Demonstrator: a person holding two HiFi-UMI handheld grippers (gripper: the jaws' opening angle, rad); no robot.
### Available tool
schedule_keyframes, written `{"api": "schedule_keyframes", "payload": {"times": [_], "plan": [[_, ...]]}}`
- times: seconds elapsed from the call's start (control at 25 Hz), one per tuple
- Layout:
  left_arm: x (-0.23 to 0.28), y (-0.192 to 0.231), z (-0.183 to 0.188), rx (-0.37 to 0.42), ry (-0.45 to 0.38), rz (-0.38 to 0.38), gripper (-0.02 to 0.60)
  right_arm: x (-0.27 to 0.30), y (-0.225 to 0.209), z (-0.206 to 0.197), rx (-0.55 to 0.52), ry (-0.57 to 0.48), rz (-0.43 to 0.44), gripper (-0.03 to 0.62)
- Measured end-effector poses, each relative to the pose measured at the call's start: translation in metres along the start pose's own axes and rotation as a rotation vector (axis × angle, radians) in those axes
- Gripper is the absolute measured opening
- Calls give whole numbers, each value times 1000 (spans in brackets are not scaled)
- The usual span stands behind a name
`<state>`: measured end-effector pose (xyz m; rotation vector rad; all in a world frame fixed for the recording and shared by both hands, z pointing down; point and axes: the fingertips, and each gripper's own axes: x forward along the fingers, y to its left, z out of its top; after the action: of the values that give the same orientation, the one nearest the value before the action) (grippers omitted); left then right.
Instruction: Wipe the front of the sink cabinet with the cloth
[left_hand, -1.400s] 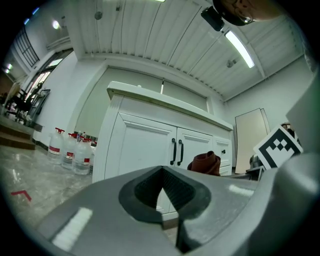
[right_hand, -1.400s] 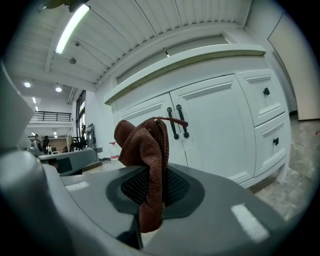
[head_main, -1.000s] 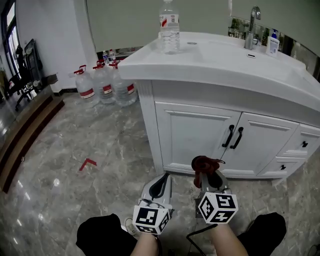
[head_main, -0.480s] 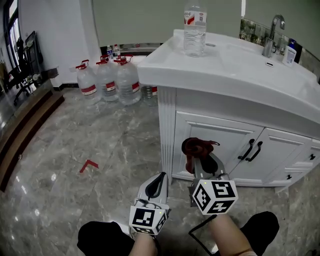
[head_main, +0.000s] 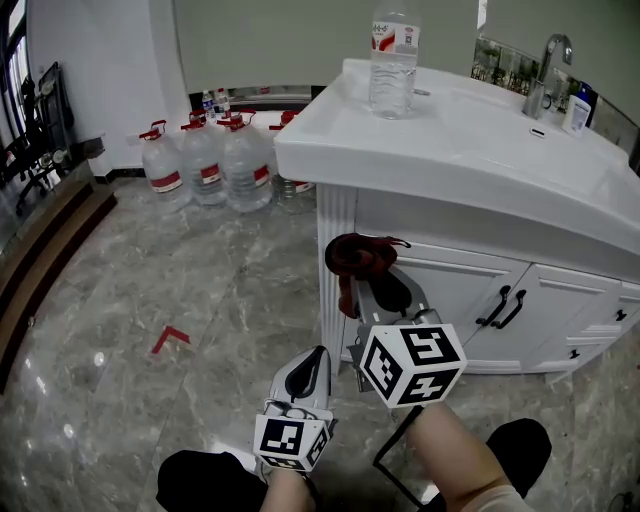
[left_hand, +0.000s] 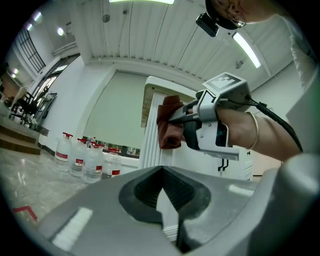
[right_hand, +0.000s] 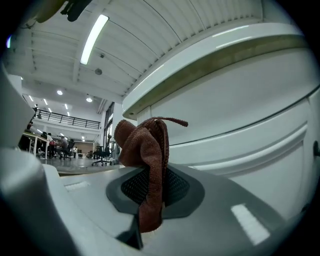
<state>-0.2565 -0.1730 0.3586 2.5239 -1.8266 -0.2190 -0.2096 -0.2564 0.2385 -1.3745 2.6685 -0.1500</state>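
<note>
A reddish-brown cloth (head_main: 358, 257) is clamped in the right gripper (head_main: 374, 288) by the white sink cabinet's (head_main: 455, 285) left front corner. The left gripper (head_main: 317, 362) is held closed and empty.

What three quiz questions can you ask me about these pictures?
1. True or false: the left gripper holds the cloth.
2. What stands on the sink top? A: a bottle. B: a cup. C: a plate.
3. Fill in: the handles on the cabinet are coloured ____.

Key: 1 false, the right gripper holds it; 2 A; 3 black.
</note>
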Motion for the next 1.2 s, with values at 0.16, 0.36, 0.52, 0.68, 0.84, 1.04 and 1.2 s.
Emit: {"api": "schedule_keyframes", "payload": {"times": [0.16, 0.36, 0.52, 0.68, 0.84, 1.04, 1.2], "plan": [[-1, -6, -2, -1, 9, -14, 0, 4, -7, 3, -8, -2, -17, 77], [1, -14, -3, -9, 12, -26, 0, -9, -22, 5, -29, -3, -43, 77], [8, -30, -5, -15, 7, -59, 0, -27, -44, 10, -55, -4, -78, 78], [17, -51, -5, 0, 12, -98, 0, -50, -76, 17, -64, -12, -134, 78], [23, -68, -7, 4, 19, -128, 0, -77, -111, 22, -93, -18, -210, 78], [31, -85, -13, 7, 30, -158, 0, -109, -157, 29, -82, -27, -312, 77], [33, -98, -15, 11, 38, -177, 0, -134, -189, 34, -47, -24, -383, 77]]}}
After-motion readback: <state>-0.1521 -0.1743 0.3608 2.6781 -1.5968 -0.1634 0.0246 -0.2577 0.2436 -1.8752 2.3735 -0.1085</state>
